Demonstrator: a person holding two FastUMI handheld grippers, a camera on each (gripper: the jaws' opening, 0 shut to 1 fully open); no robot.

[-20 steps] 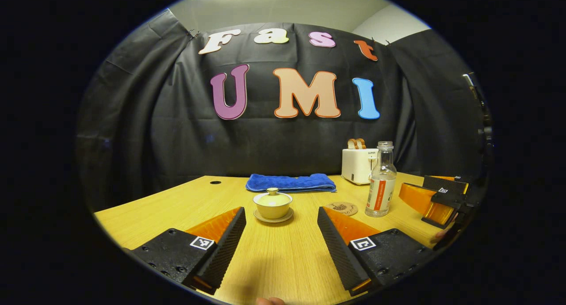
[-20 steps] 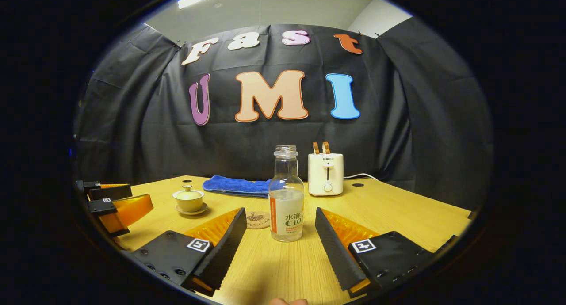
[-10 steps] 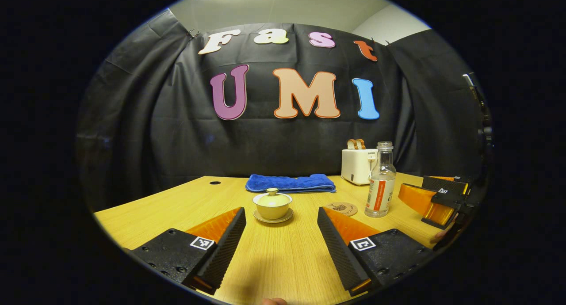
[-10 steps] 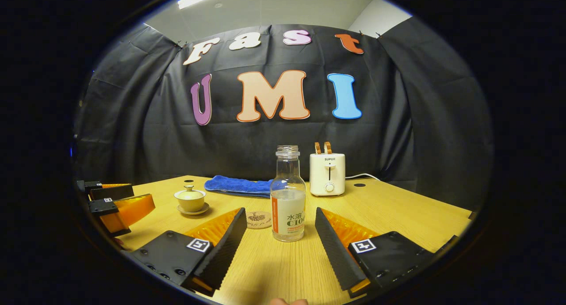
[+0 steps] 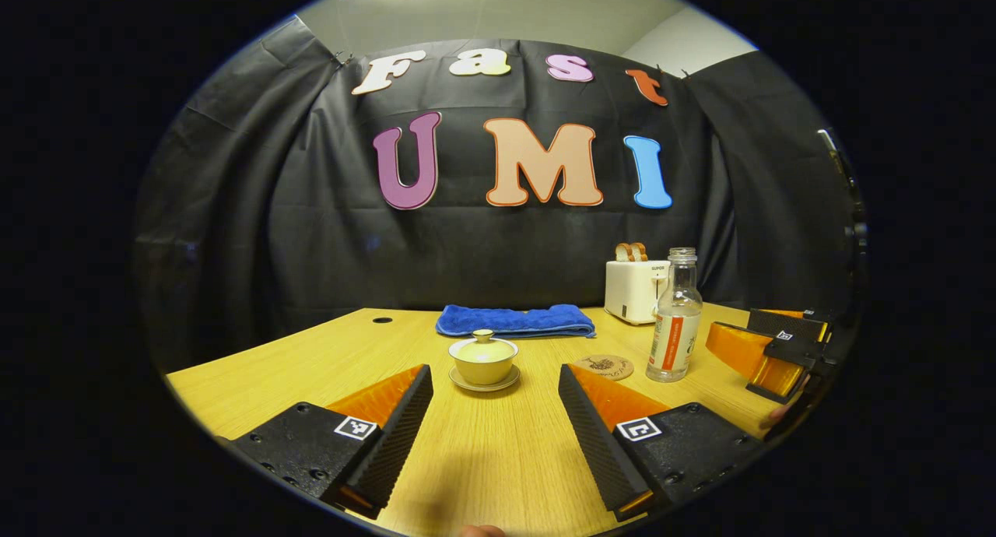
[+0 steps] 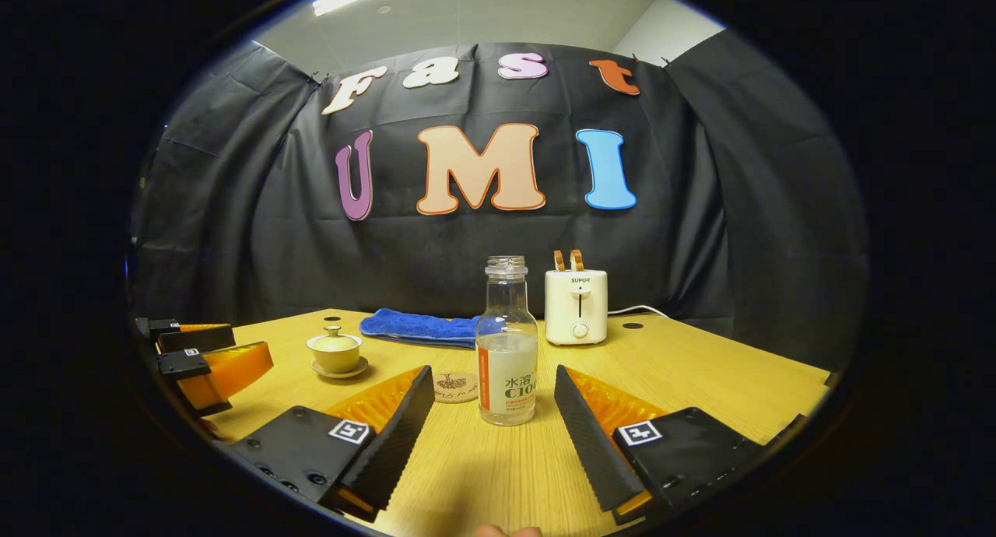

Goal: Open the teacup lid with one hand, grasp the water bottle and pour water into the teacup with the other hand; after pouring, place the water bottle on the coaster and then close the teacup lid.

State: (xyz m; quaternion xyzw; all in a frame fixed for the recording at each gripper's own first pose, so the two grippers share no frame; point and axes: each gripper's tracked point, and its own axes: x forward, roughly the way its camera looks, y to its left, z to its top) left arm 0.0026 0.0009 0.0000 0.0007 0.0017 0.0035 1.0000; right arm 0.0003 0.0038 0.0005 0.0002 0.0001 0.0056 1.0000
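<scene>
- Left gripper view: the left gripper is spread wide above the wooden table, holding nothing; the teacup sits ahead between its fingers, lid on, resting on a saucer.
- Right gripper view: the right gripper gapes just as wide, with the water bottle standing upright ahead between its fingers, untouched.
- Just left of the bottle lies the coaster, bare; a blue towel and toaster stand behind.

left gripper: jaws wide, empty | right gripper: jaws wide, apparently empty
</scene>
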